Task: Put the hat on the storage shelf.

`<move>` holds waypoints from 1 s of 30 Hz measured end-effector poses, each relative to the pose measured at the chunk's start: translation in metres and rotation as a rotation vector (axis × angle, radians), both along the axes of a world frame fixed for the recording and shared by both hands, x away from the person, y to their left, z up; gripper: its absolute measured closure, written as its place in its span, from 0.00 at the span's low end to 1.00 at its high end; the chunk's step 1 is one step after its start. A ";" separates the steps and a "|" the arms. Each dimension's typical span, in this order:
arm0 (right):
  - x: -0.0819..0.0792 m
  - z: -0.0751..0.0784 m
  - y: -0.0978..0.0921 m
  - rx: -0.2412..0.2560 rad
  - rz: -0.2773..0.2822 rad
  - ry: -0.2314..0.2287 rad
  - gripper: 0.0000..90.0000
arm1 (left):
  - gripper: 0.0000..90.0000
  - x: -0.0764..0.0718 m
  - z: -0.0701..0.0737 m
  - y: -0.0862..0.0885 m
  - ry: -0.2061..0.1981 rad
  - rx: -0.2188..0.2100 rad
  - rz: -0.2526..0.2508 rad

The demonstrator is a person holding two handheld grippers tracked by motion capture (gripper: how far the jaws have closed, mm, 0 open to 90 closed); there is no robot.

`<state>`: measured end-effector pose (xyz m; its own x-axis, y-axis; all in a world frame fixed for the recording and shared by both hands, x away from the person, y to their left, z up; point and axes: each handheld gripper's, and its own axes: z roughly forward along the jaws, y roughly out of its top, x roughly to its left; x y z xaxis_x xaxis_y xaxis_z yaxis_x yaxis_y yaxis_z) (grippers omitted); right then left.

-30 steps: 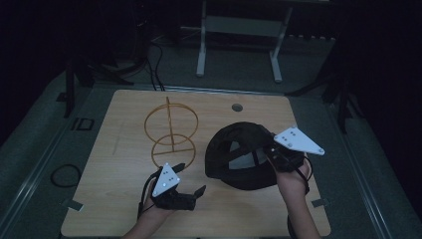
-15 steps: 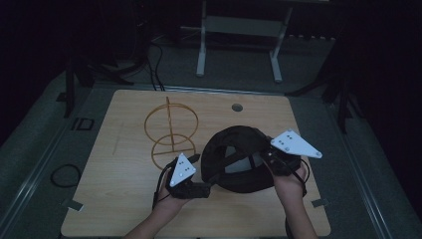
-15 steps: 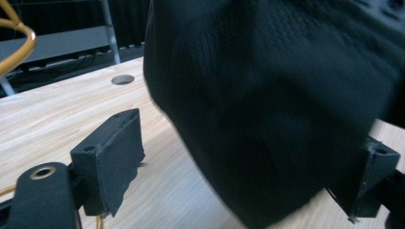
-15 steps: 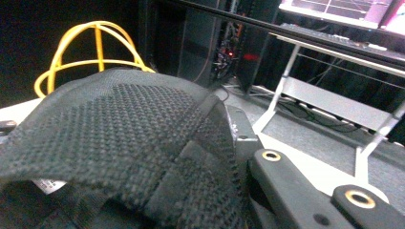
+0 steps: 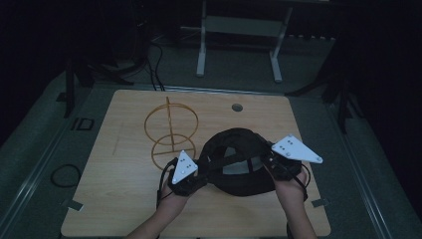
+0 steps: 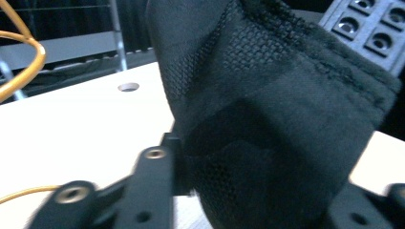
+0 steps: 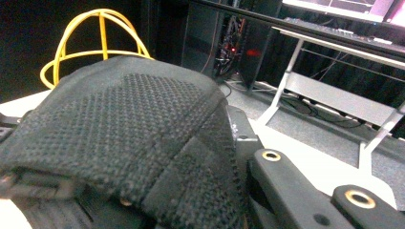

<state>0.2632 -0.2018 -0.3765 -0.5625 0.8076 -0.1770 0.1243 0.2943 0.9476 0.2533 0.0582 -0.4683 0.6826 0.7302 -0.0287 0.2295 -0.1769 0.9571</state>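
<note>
A black mesh cap lies on the wooden table, right of a yellow wire hat stand. My left gripper is at the cap's left rim. In the left gripper view the cap's fabric fills the gap between the jaws of this gripper, which is shut on it. My right gripper holds the cap's right rim. In the right gripper view the cap drapes over one jaw of that gripper and hides it; the other jaw presses against the fabric.
The wire stand rises just behind the cap, close to my left hand. A small round hole sits near the table's far edge. A grey metal frame stands on the floor beyond the table.
My left gripper moved right and forward from the bare table up to the cap's left rim and closed on it. The right gripper stayed on the cap's right rim.
</note>
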 end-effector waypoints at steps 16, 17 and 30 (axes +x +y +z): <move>-0.013 -0.024 -0.013 0.083 0.018 0.011 0.95 | 0.99 -0.001 0.028 -0.007 -0.057 0.033 0.058; -0.013 -0.026 -0.014 0.090 0.018 0.009 0.91 | 0.99 0.000 0.030 -0.008 -0.060 0.036 0.057; -0.034 -0.041 -0.030 0.015 0.154 0.130 0.43 | 0.99 0.003 0.048 -0.011 -0.099 0.037 0.065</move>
